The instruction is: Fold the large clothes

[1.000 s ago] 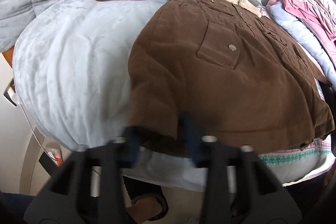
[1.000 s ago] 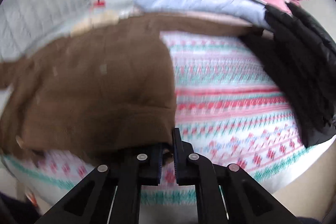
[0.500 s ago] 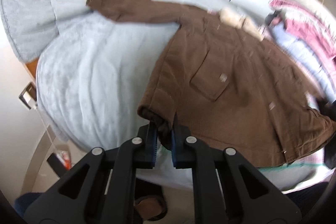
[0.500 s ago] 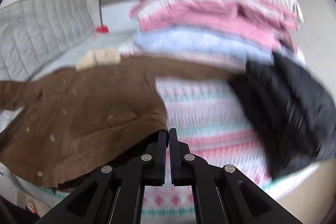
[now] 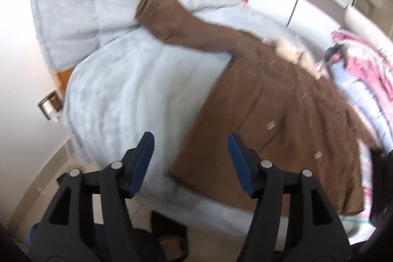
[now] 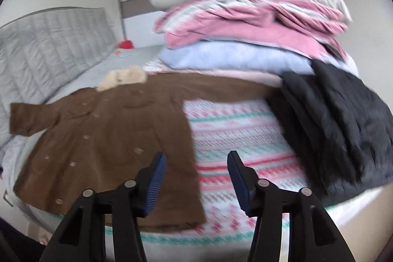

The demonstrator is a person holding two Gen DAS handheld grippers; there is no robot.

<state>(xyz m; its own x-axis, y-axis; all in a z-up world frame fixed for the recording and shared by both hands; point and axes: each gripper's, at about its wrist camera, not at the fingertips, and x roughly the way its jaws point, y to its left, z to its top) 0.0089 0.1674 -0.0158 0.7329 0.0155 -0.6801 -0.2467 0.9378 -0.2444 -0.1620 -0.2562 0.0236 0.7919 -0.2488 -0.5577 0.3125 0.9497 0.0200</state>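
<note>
Bed (image 5: 118,95): grey quilt on the left side, patterned blanket (image 6: 235,139) on the right; carries everything below.

Pile (image 6: 245,36): pink, blue and cream bedding stacked at the far right; not part of this step.

Black garment (image 6: 343,129): beside the pile, near the coat's right sleeve.

Coat (image 6: 103,139): brown, buttoned front up, laid flat across the bed, hem at the near edge, both sleeves spread outward, pale fur collar (image 6: 122,80) at the far end.

Left gripper (image 5: 190,161): fingers spread wide, holding nothing, above the coat's near left corner.

Right gripper (image 6: 196,176): fingers likewise apart and empty, over the coat's right hem.

Handling note: probably the sleeves come next. Pinch each cuff, lay it inward across the chest, and keep the fabric flat.
</note>
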